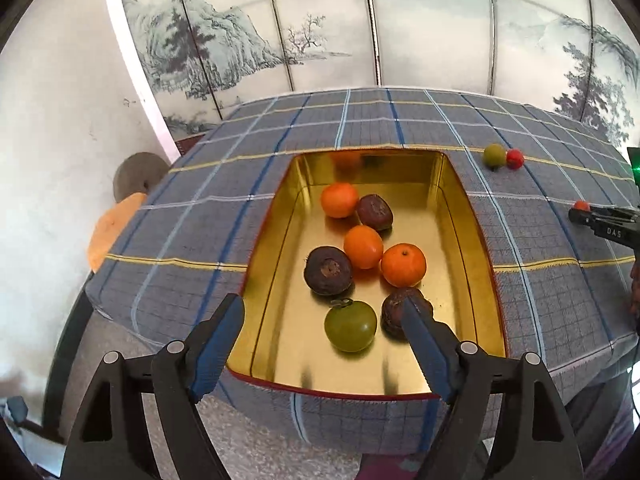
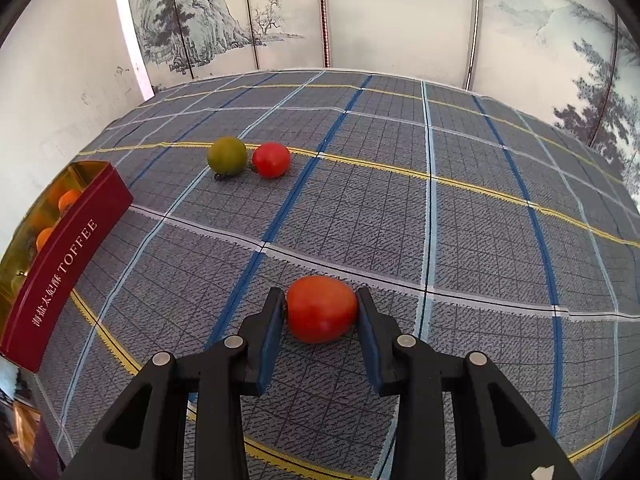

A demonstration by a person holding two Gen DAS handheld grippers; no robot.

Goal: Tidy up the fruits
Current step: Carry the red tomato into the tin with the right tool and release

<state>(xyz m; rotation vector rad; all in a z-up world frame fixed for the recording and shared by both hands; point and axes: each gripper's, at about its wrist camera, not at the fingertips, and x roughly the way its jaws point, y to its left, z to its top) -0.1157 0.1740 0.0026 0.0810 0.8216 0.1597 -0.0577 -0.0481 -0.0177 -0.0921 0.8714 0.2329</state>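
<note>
A gold-lined red tin (image 1: pixel 272 240) holds three oranges (image 1: pixel 403 265), three dark brown fruits (image 1: pixel 328 270) and a green tomato (image 1: pixel 351 325). My left gripper (image 1: pixel 324 312) is open and empty above the tin's near end. My right gripper (image 2: pixel 322 312) is shut on a red tomato (image 2: pixel 322 308) at the tablecloth; it also shows at the right edge of the left wrist view (image 1: pixel 580 210). A green tomato (image 2: pixel 227 155) and a red tomato (image 2: pixel 271 159) lie side by side on the cloth, also seen in the left wrist view (image 1: pixel 495 155).
The table wears a blue-grey plaid cloth (image 2: pixel 440 240). The tin (image 2: pixel 68 264), labelled TOFFEE, stands at the left in the right wrist view. A painted folding screen (image 1: pixel 320 28) stands behind the table. The table's left edge drops to a stone floor (image 1: pixel 248 440).
</note>
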